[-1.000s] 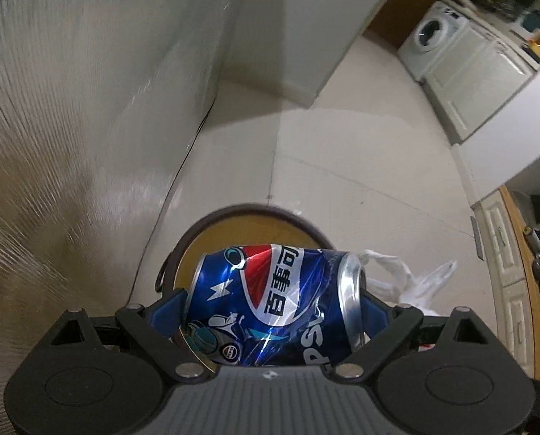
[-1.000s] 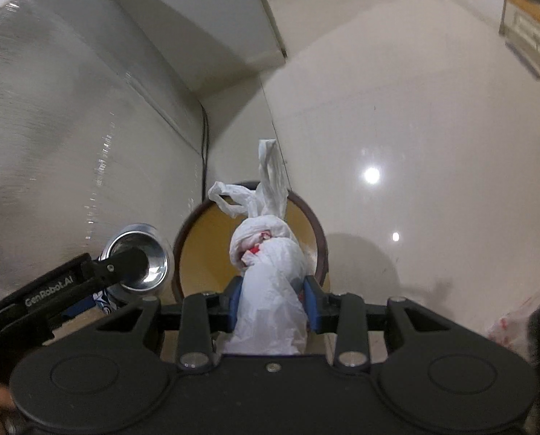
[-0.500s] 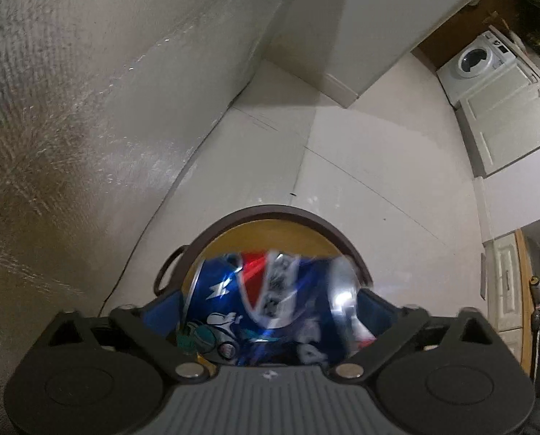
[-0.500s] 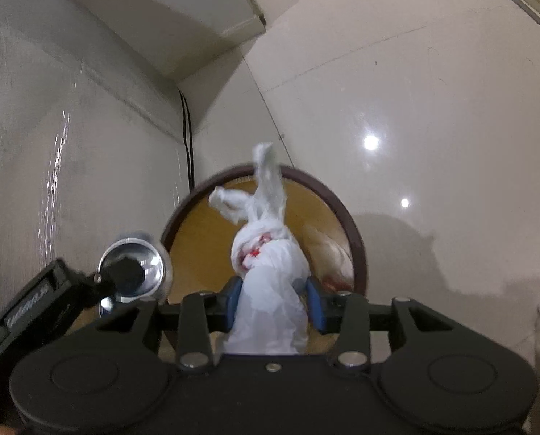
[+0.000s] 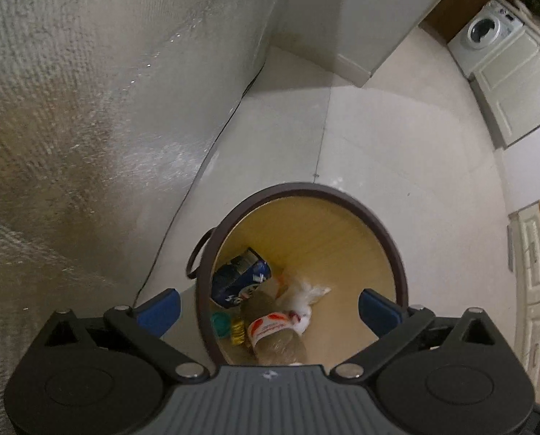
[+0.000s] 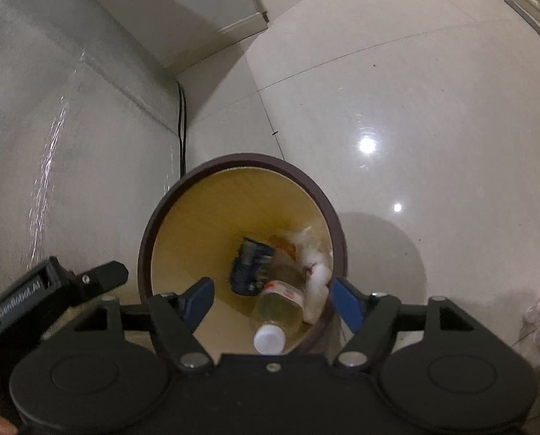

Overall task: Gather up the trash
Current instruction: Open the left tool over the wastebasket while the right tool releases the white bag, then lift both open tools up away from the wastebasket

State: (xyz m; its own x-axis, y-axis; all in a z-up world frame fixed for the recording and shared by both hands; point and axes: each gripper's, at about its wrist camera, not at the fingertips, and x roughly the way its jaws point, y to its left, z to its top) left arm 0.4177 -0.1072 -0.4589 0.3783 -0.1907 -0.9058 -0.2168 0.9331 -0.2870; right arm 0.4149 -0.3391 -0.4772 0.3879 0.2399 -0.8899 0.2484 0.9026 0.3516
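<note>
A round bin [image 5: 397,253] with a dark rim stands on the pale tiled floor [image 5: 397,137] beside a wall [image 5: 70,127] with a black cable [image 6: 181,116]; nothing blocks its mouth; 1 second ago the left gripper [image 5: 268,308] held the blue can [image 5: 241,282] and the right gripper [image 6: 270,299] the white bag [image 6: 315,275]; both now lie in the bin by a bottle [image 6: 281,301]; left jaws wide and empty, right jaws opening, empty

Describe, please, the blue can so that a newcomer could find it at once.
Find the round bin with the dark rim on the pale floor beside the wall. At its bottom lies the blue can, crushed, beside a clear bottle and a white knotted bag; it alone is blue metal.
</note>
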